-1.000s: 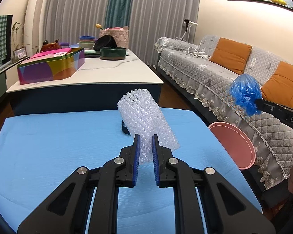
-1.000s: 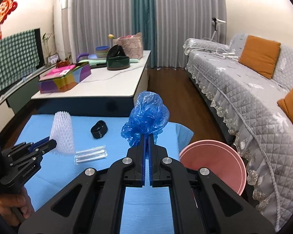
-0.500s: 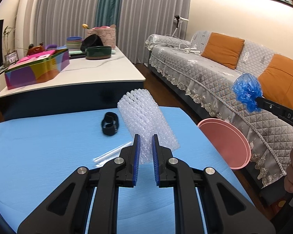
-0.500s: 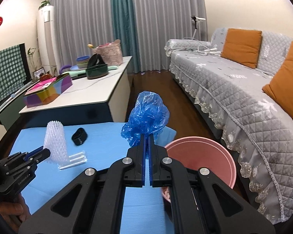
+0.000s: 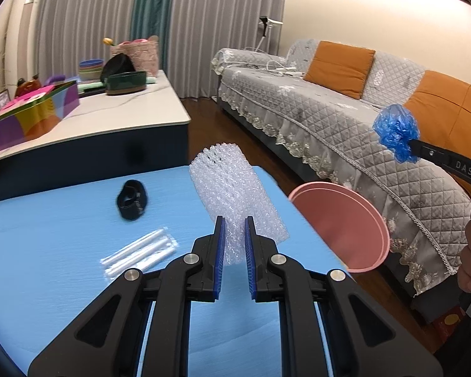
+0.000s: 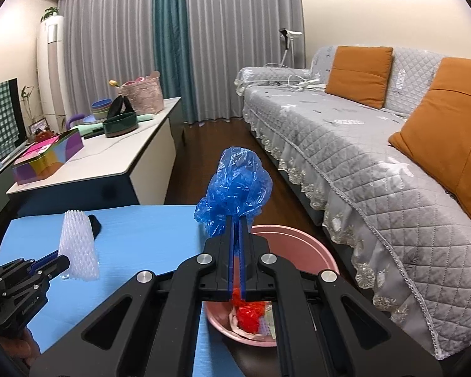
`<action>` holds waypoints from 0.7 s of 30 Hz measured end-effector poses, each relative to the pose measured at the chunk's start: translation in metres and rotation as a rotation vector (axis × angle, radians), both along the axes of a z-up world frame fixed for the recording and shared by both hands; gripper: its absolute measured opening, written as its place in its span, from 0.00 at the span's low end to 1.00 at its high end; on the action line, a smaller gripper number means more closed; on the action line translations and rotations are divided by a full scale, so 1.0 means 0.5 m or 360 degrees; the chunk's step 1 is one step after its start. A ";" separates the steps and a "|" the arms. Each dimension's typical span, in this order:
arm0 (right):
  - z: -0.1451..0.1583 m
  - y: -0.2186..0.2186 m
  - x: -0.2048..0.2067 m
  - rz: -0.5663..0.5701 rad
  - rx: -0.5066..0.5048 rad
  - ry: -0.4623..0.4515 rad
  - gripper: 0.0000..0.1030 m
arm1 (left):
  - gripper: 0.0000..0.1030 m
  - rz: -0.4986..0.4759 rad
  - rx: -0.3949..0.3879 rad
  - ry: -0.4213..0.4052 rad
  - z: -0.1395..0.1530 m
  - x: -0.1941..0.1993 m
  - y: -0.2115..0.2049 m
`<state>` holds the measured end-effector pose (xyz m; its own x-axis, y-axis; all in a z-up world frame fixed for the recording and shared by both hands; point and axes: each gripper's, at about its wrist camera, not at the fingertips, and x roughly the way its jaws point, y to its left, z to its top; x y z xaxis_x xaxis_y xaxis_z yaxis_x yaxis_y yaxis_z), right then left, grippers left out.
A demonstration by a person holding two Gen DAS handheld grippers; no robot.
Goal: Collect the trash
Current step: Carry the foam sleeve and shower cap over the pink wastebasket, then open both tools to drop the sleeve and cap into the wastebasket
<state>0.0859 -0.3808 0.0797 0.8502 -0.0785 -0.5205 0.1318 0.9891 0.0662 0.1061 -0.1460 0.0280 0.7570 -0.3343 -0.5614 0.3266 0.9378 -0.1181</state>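
A crumpled blue plastic bag (image 6: 235,188) is pinched between the nearly closed fingers of the right gripper (image 6: 236,229), raised above a pink basin (image 6: 298,242) beside the blue table (image 6: 147,229). In the basin, red netting (image 6: 249,312) and pale scraps are seen, partly hidden by the gripper. A roll of white foam netting (image 5: 235,194) is clamped upright in the left gripper (image 5: 234,235) above the table. On the table lie a clear packet of straws (image 5: 141,253) and a blurred black object (image 5: 131,199).
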 end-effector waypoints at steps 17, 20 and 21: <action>0.003 -0.096 0.024 -0.0155 0.0013 0.0011 0.03 | 0.12 -0.0249 -0.0033 -0.0053 0.021 0.061 -0.179; -0.004 -0.111 0.032 -0.0176 0.0016 0.0021 0.03 | 0.12 -0.0278 -0.0033 -0.0054 0.020 0.077 -0.207; -0.007 -0.115 0.035 -0.0180 0.0017 0.0027 0.03 | 0.12 -0.0291 -0.0030 -0.0051 0.018 0.086 -0.219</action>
<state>0.1035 -0.4385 0.0763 0.8272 -0.1678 -0.5363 0.2438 0.9671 0.0734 0.1489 -0.2555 0.0371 0.7001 -0.4784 -0.5301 0.4955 0.8600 -0.1217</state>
